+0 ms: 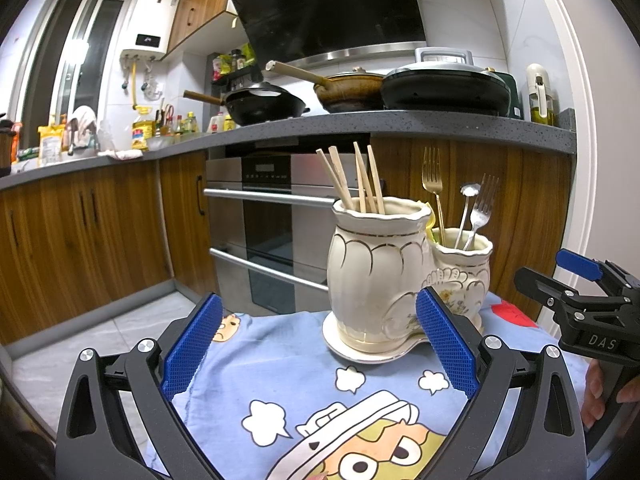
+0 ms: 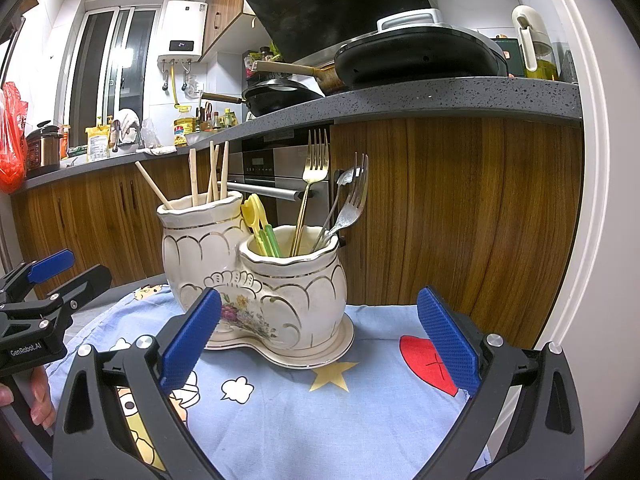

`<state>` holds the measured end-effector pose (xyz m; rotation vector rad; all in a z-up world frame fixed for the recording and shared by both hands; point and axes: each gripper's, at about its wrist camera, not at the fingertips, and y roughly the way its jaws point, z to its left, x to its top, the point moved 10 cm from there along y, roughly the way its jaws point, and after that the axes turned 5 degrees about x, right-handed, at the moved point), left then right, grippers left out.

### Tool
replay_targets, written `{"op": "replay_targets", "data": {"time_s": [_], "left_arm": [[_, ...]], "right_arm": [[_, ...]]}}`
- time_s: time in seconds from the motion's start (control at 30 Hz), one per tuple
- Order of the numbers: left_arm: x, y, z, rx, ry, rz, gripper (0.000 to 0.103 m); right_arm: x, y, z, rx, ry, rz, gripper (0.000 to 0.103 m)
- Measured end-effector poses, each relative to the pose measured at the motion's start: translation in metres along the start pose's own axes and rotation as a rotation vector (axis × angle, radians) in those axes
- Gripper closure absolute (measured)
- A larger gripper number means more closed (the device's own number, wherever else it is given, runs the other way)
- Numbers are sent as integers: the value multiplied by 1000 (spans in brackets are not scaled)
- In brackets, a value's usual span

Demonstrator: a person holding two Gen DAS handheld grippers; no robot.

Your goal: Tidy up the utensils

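Both grippers hover empty over the cartoon cloth (image 2: pixel 304 412), jaws wide.
We hold our left gripper (image 1: pixel 320 344) and right gripper (image 2: pixel 318 340) short of the twin-pot holder (image 2: pixel 256 280): chopsticks (image 1: pixel 352 180) sorted in its tall pot, forks (image 2: pixel 332 192) in the low one, so little seems left.

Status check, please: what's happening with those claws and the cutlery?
Both grippers open, empty. Utensils stand sorted in ceramic holder. Nothing in the way.
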<state>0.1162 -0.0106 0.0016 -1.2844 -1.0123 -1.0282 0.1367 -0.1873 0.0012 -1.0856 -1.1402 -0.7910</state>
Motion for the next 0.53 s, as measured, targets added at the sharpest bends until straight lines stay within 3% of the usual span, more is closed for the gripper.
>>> {"op": "replay_targets", "data": {"time_s": [0.53], "left_arm": [[-5,0,3,18,6,16,5]], "right_arm": [[0,0,0,0,0,0,5]]}}
